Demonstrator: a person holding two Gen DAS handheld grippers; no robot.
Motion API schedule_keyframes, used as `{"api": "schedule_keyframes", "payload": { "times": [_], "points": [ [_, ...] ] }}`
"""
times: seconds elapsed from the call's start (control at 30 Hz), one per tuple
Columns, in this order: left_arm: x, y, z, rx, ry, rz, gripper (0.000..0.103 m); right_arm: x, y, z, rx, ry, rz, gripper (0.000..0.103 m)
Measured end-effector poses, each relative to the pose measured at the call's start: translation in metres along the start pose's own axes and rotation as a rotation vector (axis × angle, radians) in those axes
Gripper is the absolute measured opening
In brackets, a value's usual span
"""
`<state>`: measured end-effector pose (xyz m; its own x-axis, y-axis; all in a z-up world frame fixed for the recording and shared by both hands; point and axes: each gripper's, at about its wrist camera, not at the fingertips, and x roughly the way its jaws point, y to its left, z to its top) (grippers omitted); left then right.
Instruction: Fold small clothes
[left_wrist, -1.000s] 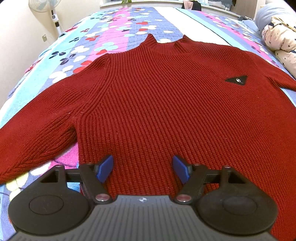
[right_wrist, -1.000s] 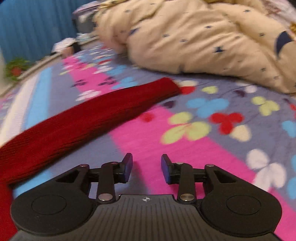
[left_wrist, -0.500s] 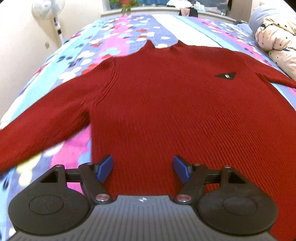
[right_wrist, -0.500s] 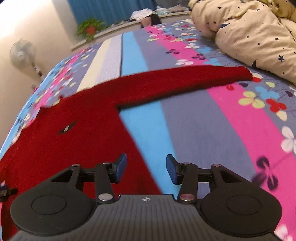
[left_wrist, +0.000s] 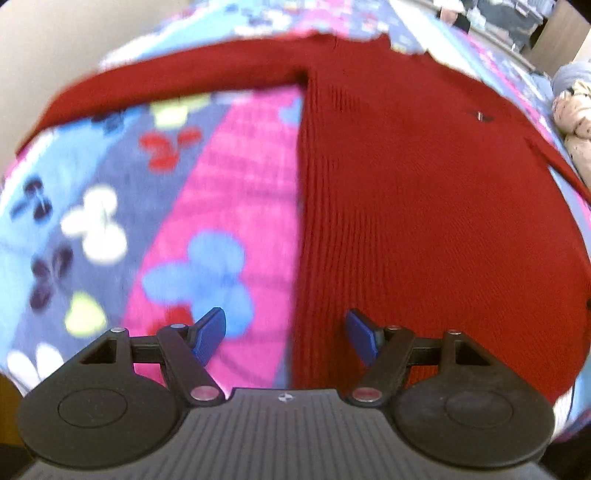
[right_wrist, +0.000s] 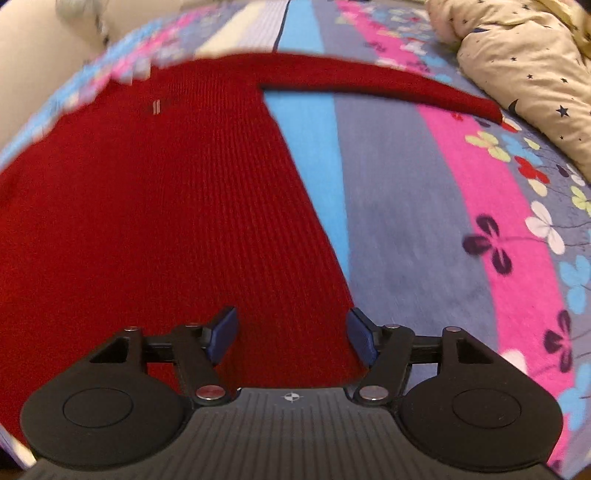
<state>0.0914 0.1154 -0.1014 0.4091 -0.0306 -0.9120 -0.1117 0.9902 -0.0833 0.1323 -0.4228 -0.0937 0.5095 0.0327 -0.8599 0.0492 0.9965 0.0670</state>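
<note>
Red sweater flat on bed, long axis running away from you. Left gripper straddles its left side edge, fingers wide, empty. Right gripper straddles right edge, fingers opening, unpinched.

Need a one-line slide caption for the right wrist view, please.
Right gripper, jaws opening and empty, above the side edge of a flat red sweater on the floral bedsheet.

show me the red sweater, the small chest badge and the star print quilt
red sweater (right_wrist: 166, 221), right wrist view, middle of the ribbed body
chest badge (left_wrist: 480, 116), left wrist view, centre of the dark patch
star print quilt (right_wrist: 524, 66), right wrist view, cream fabric, top right
</note>
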Motion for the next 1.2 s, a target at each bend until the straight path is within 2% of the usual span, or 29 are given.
{"api": "schedule_keyframes", "payload": {
  "times": [0.03,0.17,0.23,0.3,0.37,0.53,0.57,0.67,0.8,0.87,0.97,1.03,1.07,1.1,1.2],
  "points": [
    [0.005,0.002,-0.004,0.001,0.029,-0.012,0.077,0.001,-0.001,-0.004,-0.025,0.009,-0.017,0.068],
    [0.005,0.003,-0.009,0.006,0.027,-0.024,0.076,0.002,-0.01,-0.009,-0.011,0.027,-0.01,0.071],
    [0.005,0.003,-0.011,-0.016,0.028,-0.031,0.071,0.002,-0.015,-0.008,0.015,0.029,-0.005,0.071],
    [0.002,-0.001,-0.011,-0.021,0.022,-0.046,0.054,0.002,-0.016,-0.006,0.031,0.02,-0.005,0.071],
    [0.0,-0.005,-0.012,-0.022,0.013,-0.064,0.043,0.0,-0.013,-0.004,0.034,-0.002,-0.006,0.071],
    [0.001,-0.006,-0.012,-0.046,0.019,-0.073,0.045,-0.002,-0.013,0.004,0.057,-0.051,0.029,0.07],
    [0.004,-0.004,-0.01,-0.06,0.025,-0.076,0.048,-0.001,-0.014,0.006,0.062,-0.047,0.035,0.07],
    [0.006,0.0,-0.007,-0.087,0.032,-0.083,0.051,0.008,-0.014,0.007,0.053,-0.013,0.028,0.07],
    [0.007,-0.003,-0.005,-0.072,0.027,-0.077,0.053,0.013,-0.01,0.009,0.038,0.005,0.029,0.07],
    [0.007,-0.003,-0.005,-0.07,0.026,-0.076,0.053,0.014,-0.009,0.009,0.038,0.007,0.036,0.064],
    [0.008,-0.003,-0.004,-0.067,0.025,-0.078,0.053,0.012,-0.006,0.009,0.019,-0.003,0.066,0.044],
    [0.007,-0.004,-0.004,-0.052,0.018,-0.089,0.036,0.009,-0.003,0.007,-0.009,-0.014,0.076,0.031],
    [0.006,-0.005,-0.004,-0.047,0.015,-0.111,0.019,0.007,-0.002,0.006,-0.017,-0.02,0.089,0.02],
    [0.004,-0.007,-0.004,-0.043,0.008,-0.114,0.014,0.005,-0.003,0.006,-0.017,-0.026,0.106,0.019],
    [-0.001,-0.006,-0.004,-0.04,-0.015,-0.107,0.011,-0.006,-0.011,0.005,0.028,-0.056,0.152,0.017]
  ]
}}
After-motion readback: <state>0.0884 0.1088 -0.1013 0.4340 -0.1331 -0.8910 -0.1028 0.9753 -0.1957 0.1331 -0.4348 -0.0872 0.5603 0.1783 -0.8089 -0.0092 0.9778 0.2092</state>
